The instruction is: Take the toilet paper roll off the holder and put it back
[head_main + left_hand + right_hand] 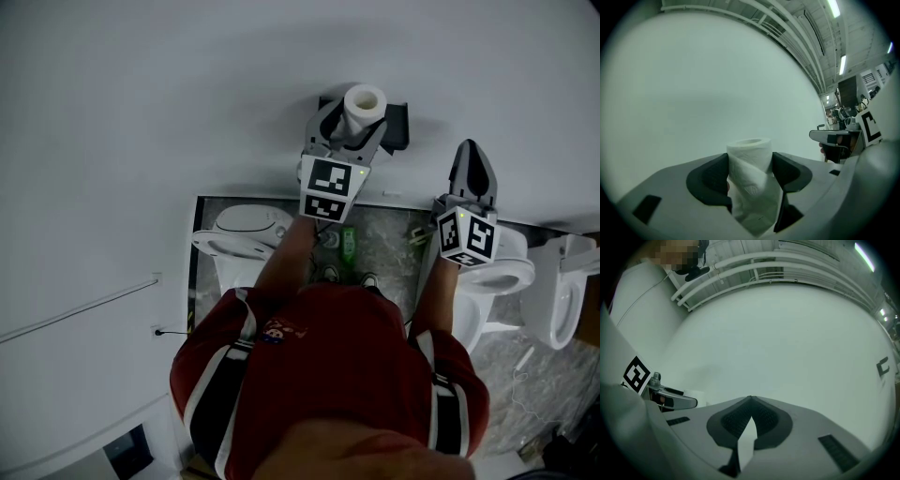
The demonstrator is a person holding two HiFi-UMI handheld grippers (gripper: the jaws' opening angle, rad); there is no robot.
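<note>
- We find the left tongs [354, 120] raised to the white wall [169, 103] and pointing roughly level at it
- In the left gripper view the toilet paper roll [751, 173] stands upright between the two dark pads, and both pads lie against its sides; we record the left tongs as closed on the roll
- The roll's open core faces upward, and its outer paper looks loose and creased lower down
- In the head view the roll sits just beside a black holder [397, 127] fixed to the wall; the tongs cover the place where the two meet, so we cannot tell whether the roll is seated on the holder or just off it
- The right tongs [750, 400] are closed tip to tip with nothing between them; only bare wall shows through the gap behind the tips
- The right tongs hang to the right of the left pair, apart from the roll and the holder, and also face the wall
- Each pair carries a marker cube [329, 188] at its rear, toward the person
- The person wears a red top [328, 366] with black and white stripes on the sleeves
- Below, on the marbled floor [384, 239], we note three white toilets [244, 234] and a green bottle [349, 246] between two of them
</note>
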